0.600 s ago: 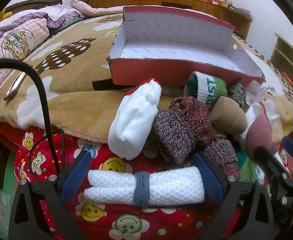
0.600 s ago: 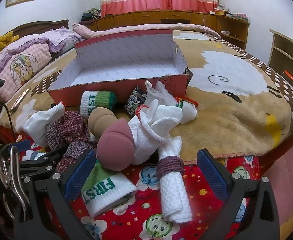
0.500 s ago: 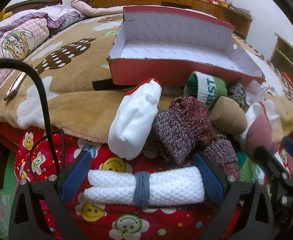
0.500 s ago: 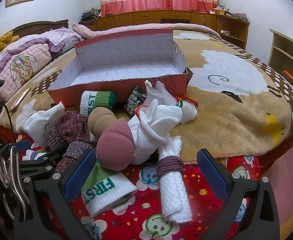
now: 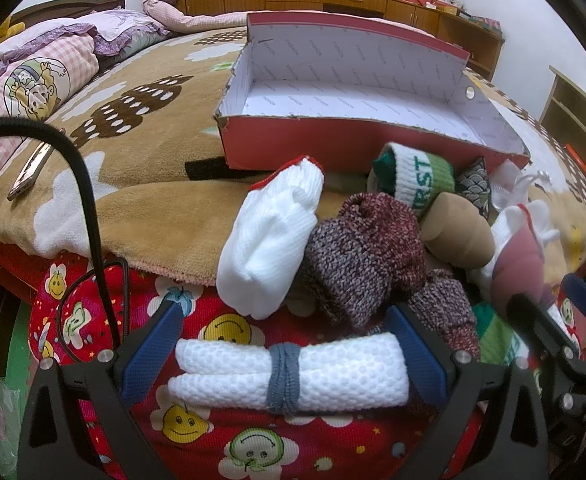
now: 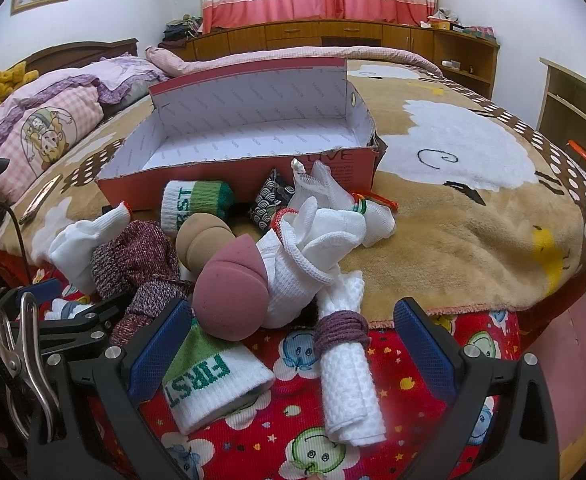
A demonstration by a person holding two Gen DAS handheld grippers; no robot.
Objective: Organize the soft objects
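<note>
My left gripper (image 5: 285, 350) is open and low over the red smiley sheet. A white sock roll with a grey band (image 5: 289, 372) lies crosswise between its blue pads. My right gripper (image 6: 293, 356) is open too. A white waffle roll with a purple band (image 6: 349, 372) and a green-white "FIRST" sock (image 6: 209, 376) lie between its fingers, with a pink sock ball (image 6: 233, 292) just beyond. Behind the pile of socks an open red shoebox (image 5: 333, 156) stands empty on the brown blanket.
The pile also holds a white red-trimmed sock (image 5: 269, 240), a maroon knit sock (image 5: 365, 252), a tan sock ball (image 5: 457, 236) and another "FIRST" roll (image 5: 413, 176). A phone (image 5: 27, 174) lies far left beside a black cable (image 5: 89, 216). Pillows sit at the back left.
</note>
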